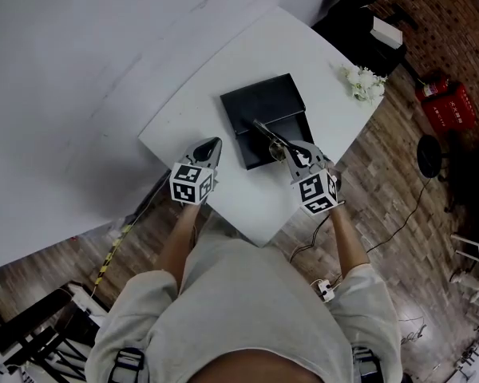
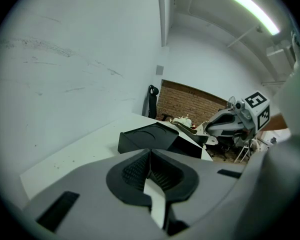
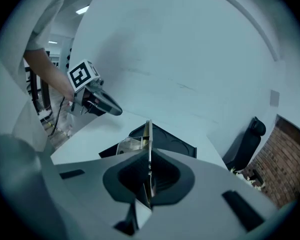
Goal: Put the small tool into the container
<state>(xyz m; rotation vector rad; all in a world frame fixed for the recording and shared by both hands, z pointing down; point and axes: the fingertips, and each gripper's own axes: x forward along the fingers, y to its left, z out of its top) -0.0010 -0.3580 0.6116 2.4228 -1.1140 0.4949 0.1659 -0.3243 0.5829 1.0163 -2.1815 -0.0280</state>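
Observation:
A black container point(image 1: 263, 118) with its lid part open lies in the middle of the white table point(image 1: 223, 70). My right gripper point(image 1: 290, 152) hovers at the container's near right corner, shut on a thin flat metal tool point(image 1: 267, 132) that points over the box. In the right gripper view the tool point(image 3: 147, 134) stands edge-on between the jaws of the right gripper point(image 3: 149, 159), with a clear piece point(image 3: 127, 145) beside it and the container point(image 3: 165, 139) beyond. My left gripper point(image 1: 214, 144) sits left of the box, shut and empty; its pads point(image 2: 157, 171) meet, facing the container point(image 2: 150, 136).
White flowers point(image 1: 363, 82) lie at the table's far right corner. The table's near edge point(image 1: 255, 238) runs just behind both grippers. A red extinguisher point(image 1: 447, 106) and cables point(image 1: 383, 238) are on the floor to the right. A white wall lies to the left.

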